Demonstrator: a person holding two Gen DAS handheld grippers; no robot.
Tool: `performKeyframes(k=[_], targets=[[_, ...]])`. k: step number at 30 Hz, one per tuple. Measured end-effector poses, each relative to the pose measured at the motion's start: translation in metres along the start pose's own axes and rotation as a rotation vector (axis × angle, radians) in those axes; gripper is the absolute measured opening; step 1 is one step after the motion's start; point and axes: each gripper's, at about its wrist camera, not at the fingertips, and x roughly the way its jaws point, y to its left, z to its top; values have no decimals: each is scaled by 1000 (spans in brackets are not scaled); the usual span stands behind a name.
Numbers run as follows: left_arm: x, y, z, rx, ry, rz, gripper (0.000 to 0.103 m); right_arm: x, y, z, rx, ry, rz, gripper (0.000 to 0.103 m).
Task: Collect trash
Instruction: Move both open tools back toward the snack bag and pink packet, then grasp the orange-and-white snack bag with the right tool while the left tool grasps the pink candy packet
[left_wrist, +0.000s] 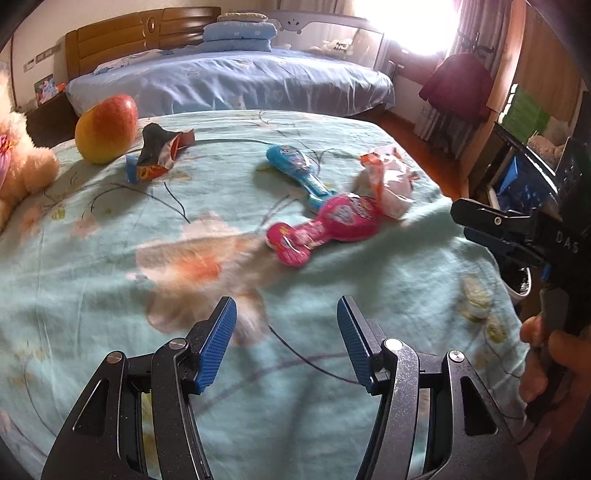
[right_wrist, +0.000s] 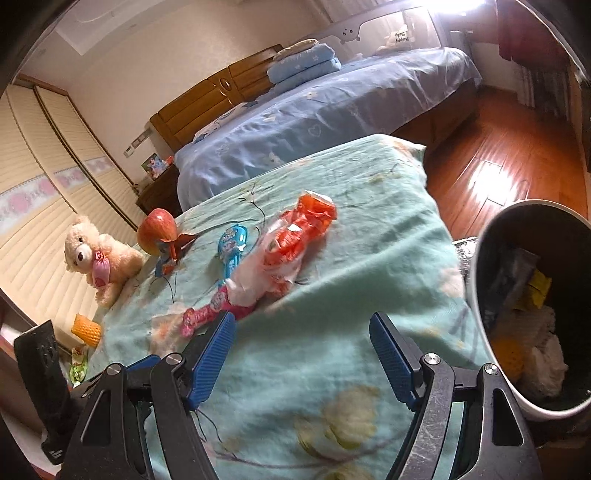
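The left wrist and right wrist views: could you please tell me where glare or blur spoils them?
Left wrist view: the window is blown out white at top right, and the blanket print near the jaws smears with motion blur. Right wrist view: glare washes the top right corner and a bright patch on the floor; the blanket's near edge is soft. Both bend straight lines, fisheye-style.
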Motion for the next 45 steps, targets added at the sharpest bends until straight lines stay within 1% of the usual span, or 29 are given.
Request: performKeyframes(k=[3,8,11,16,20,22,23,24,25,26,29,32,38,45], targets=[[5,0,8,42,1,1,58,7,5,6,-2,5,10,77],[16,-6,22,136,16,-20,58,19,9,18,15,9,38,77],[25,-8,29,178,24,-10,58,26,9,26,39,0,58,77],[41,-7,38,204,42,-6,58,45,9,38,49,23,60,76],[43,-9,38,207,40,-15,57,60,8,43,49,43,61,75],[43,-12,37,221,38,-16,52,66,6,42,51,56,61,70],[42,-14,36,233,35,-16,46,70,4,41,57,67,59,64],[42,-16,36,244,32,-15,42,72,3,40,59,74,53,54],[42,-18,35,254,29,-10,39,73,2,38,57,77,48,50],[41,-20,34,262,27,-7,37,72,1,36,53,73,37,44],[38,-23,32,257,27,-22,33,66,-3,32,65,69,48,40],[34,-25,28,233,27,-38,33,56,-7,30,60,55,36,39],[21,-33,21,159,10,-58,32,31,-16,18,67,30,31,39],[11,-56,11,126,-5,-73,32,1,-26,5,63,-4,8,39]])
